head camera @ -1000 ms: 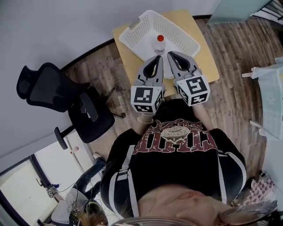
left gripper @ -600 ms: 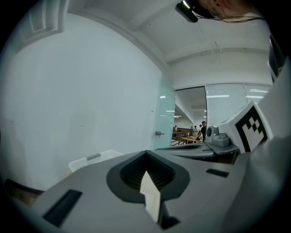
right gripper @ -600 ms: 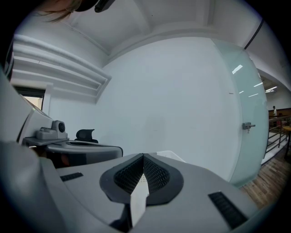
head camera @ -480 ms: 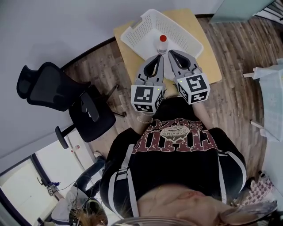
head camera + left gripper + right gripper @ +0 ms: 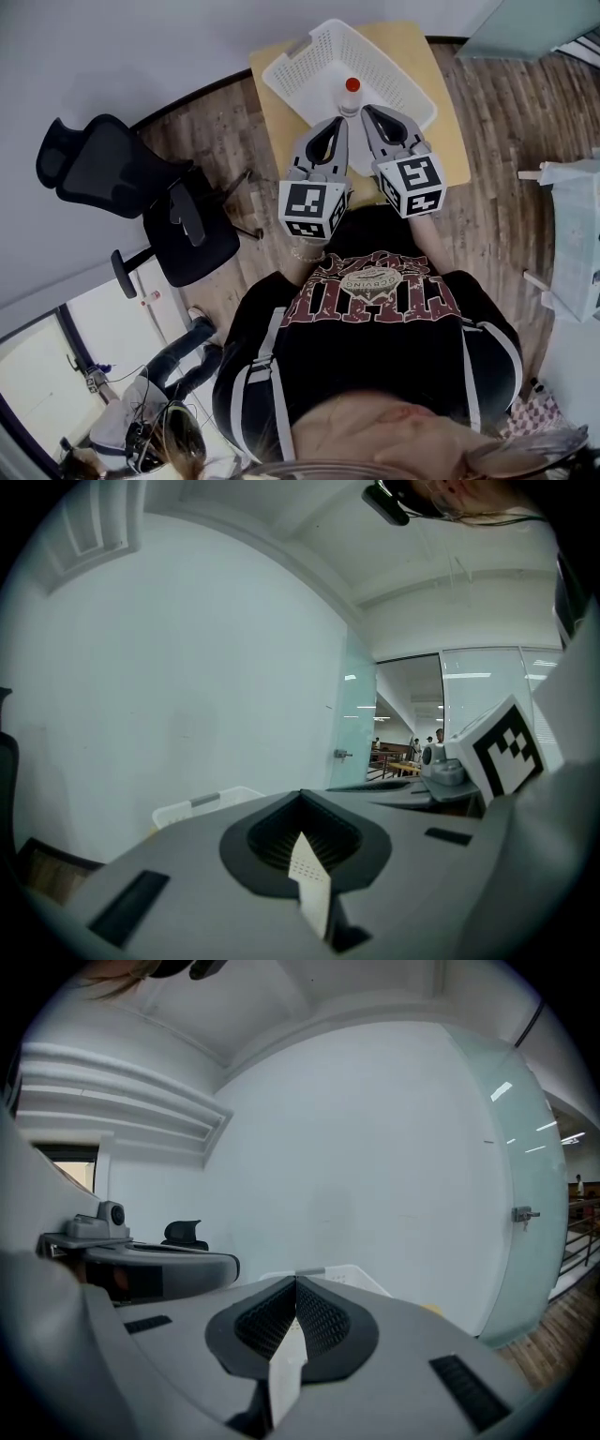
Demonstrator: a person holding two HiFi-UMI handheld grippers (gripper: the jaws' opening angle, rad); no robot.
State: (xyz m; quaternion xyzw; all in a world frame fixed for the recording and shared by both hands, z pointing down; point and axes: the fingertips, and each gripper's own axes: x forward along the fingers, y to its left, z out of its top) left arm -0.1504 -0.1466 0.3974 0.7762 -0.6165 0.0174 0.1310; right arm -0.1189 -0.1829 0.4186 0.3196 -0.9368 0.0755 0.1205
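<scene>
- A person in a black printed shirt point(image 5: 375, 319) holds 2 tools side by side over a small bench, seen from the head view.
- The left hand-held gripper point(image 5: 337, 122) has its jaws pressed fully together with nothing between them, as the left gripper view confirms point(image 5: 301, 795).
- The right hand-held gripper point(image 5: 366, 112), just beside it, is likewise closed tight and empty, its ribbed pads meeting in the right gripper view point(image 5: 295, 1280).
- Both point slightly upward and away from the person, and each carries a marker cube at its rear end.
- A red-capped bottle point(image 5: 352, 87) stands upright just beyond the 2 tips, between them and touched by neither.
- The bottle sits inside a white perforated basket point(image 5: 309, 61), close to the basket's near rim.
- The basket rests on the light wooden bench point(image 5: 442, 131) and covers most of its top.
- To the left, a black office chair point(image 5: 112, 178) stands on the wood-plank floor point(image 5: 506, 122), well apart from the bench.
</scene>
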